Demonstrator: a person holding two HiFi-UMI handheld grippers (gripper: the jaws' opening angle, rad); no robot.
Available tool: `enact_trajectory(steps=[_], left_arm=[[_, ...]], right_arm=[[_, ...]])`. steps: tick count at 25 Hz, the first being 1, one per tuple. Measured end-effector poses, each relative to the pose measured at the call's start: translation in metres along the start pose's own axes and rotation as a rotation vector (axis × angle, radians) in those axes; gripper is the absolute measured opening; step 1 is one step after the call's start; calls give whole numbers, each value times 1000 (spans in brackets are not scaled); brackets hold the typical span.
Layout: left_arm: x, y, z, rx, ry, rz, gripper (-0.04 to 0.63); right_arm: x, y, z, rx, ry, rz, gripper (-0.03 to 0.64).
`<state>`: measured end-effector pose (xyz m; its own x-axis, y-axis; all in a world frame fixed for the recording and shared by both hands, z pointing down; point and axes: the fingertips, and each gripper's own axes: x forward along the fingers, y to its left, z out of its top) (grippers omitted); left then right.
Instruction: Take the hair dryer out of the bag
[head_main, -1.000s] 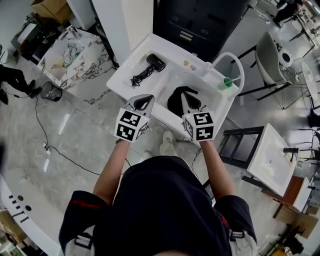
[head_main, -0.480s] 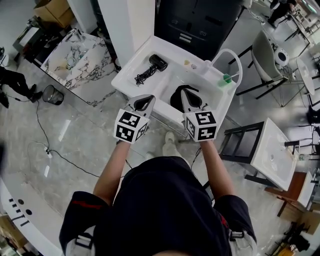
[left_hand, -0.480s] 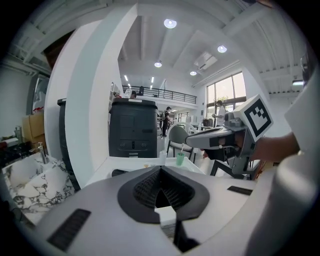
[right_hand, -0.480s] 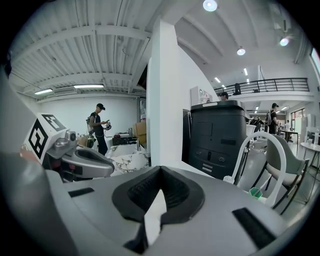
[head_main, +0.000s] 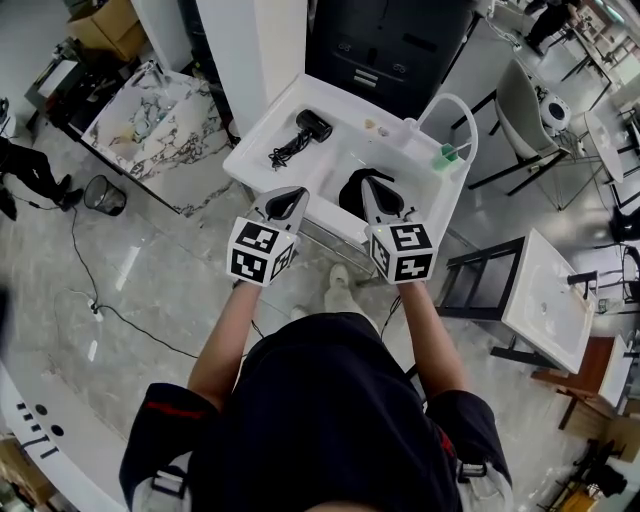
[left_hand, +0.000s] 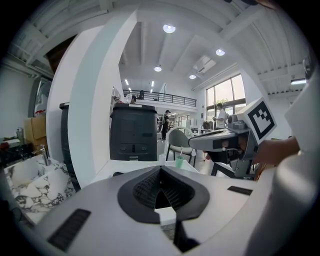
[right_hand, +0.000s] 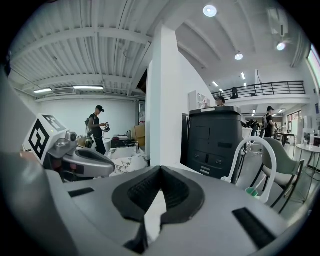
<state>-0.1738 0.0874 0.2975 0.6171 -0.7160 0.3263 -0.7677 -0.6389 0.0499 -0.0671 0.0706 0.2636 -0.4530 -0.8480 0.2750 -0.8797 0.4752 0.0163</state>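
Note:
In the head view a black hair dryer (head_main: 312, 124) lies on the white table (head_main: 262, 140) at its left part, its coiled cord (head_main: 283, 154) beside it. A black bag (head_main: 358, 193) sits on the table nearer to me, partly hidden behind the right gripper. My left gripper (head_main: 286, 204) is shut and empty, held above the table's near edge, left of the bag. My right gripper (head_main: 376, 202) is shut and empty too, over the bag. In the gripper views both pairs of jaws meet with nothing between them: left gripper (left_hand: 161, 187), right gripper (right_hand: 159, 192).
A green cup (head_main: 447, 154) and a white curved faucet pipe (head_main: 462, 112) stand at the table's right end. A dark cabinet (head_main: 394, 45) is behind the table, a marble-topped counter (head_main: 140, 110) to the left, chairs (head_main: 520, 105) and another white table (head_main: 555, 300) to the right.
Both grippers stay shut and keep nearly the same spots in the head view; the table, hair dryer and bag have slid slightly up and right in the picture.

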Motion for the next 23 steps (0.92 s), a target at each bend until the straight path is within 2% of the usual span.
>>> enact_trajectory(steps=[14, 18, 23], left_arm=[[-9, -8, -1, 3, -10, 7, 14], [-11, -9, 0, -35, -21, -15, 14], [-14, -7, 4, -41, -27, -18, 14]], right_arm=[[-11, 7, -1, -7, -10, 4, 34], [-11, 7, -4, -4, -7, 3, 34], [-9, 10, -4, -2, -6, 4, 34]])
